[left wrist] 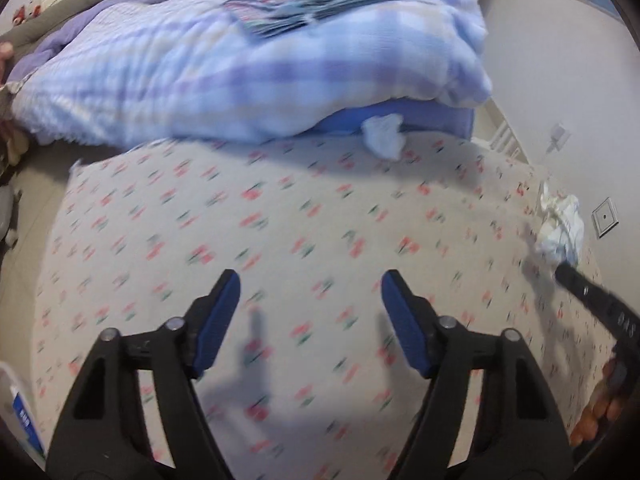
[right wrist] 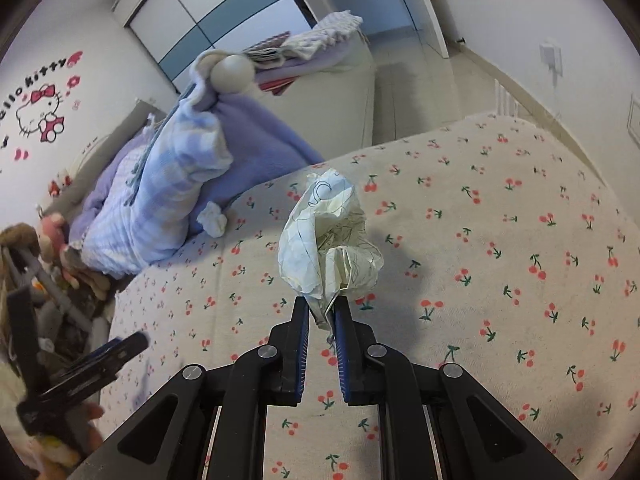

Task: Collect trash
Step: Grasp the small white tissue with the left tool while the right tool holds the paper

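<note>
Fingers of right gripper (right wrist: 322, 312) sit nearest in the right wrist view: clamped on a crumpled cream-white paper wad w/ scribbled lines (right wrist: 330, 236), held up clear of the cream bed sheet w/ red cherry print (right wrist: 500, 240). Same wad shows at the sheet's right edge in the left wrist view, pinched at the tip of the black gripper.

Left gripper (left wrist: 310, 296) hovers over the sheet, fingers apart, roughly half spread, nothing between them; frame is motion-blurred.

Progress, as a judgement: one piece picked up, not yet binned, and no bin in view. Still left: a small crumpled white tissue ball (left wrist: 384, 136) farther back, lying on the sheet, touching the edge of the folded blue-and-lilac checked blanket (left wrist: 240, 80). Left gripper prob. suited for that one. Other trash: can't tell.
</note>
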`<state>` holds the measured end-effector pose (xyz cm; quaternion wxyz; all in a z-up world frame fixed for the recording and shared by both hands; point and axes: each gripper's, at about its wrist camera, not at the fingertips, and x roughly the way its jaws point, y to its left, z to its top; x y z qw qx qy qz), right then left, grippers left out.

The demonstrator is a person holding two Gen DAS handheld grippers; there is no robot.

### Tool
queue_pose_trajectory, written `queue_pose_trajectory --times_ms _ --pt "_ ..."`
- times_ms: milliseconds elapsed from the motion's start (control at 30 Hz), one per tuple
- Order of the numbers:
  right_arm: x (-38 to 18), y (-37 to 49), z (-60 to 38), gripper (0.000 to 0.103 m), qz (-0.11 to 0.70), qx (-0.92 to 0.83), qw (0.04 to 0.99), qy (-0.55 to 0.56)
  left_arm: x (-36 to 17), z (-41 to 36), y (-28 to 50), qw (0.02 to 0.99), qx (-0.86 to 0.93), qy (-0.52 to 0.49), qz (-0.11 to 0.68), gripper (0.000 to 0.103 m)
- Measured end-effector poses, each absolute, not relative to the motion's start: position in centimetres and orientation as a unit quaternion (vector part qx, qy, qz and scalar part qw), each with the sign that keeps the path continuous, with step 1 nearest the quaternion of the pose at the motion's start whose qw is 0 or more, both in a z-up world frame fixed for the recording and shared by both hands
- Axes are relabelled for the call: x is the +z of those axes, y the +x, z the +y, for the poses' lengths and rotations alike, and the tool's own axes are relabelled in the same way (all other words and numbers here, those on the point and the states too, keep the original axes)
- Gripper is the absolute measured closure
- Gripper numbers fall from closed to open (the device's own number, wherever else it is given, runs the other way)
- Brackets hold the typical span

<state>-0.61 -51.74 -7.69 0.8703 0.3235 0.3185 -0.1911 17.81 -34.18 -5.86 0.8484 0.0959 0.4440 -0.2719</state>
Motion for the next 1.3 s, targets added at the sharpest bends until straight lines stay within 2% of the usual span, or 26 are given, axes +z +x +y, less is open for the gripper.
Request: queue_pose_trajectory --times_ms 133,200,533,633,667,767,1000,1300 --pt "-8.5 -0.3 -52.8 0.090 0.320 -0.189 0.868 0.329 -6.7 -37.5 19.1 0.852 -0.294 0.078 0.426 0.044" --pt "-9.0 -0.4 -53.3 0.090 0.318 -0.189 0.864 0.342 -7.0 -39.0 19.8 0.853 -0.300 0.074 0.421 0.051" --pt "-10.7 -0.3 -54.7 0.090 0.321 -0.187 0.858 0.356 -7.3 -44.0 22.4 0.867 -0.291 0.056 0.400 0.061" --pt "-10.6 -0.2 -54.7 0.090 0.321 -0.185 0.860 0.351 -7.6 -44.7 23.0 0.868 -0.281 0.061 0.404 0.070" --pt "-10.6 -0.2 -54.7 0.090 0.320 -0.185 0.860 0.352 -7.7 -45.0 23.3 0.869 -0.274 0.066 0.407 0.078" --pt "-10.6 -0.3 -54.6 0.090 0.321 -0.184 0.858 0.356 -7.6 -45.4 23.7 0.869 -0.269 0.070 0.410 0.084" --pt "-9.3 -1.3 -54.0 0.090 0.320 -0.187 0.863 0.344 -5.4 -43.7 21.4 0.862 -0.281 0.074 0.416 0.087" --pt "-6.1 -3.0 -49.5 0.091 0.344 -0.179 0.877 0.284 -0.6 -35.7 16.4 0.852 -0.296 0.080 0.423 0.087"
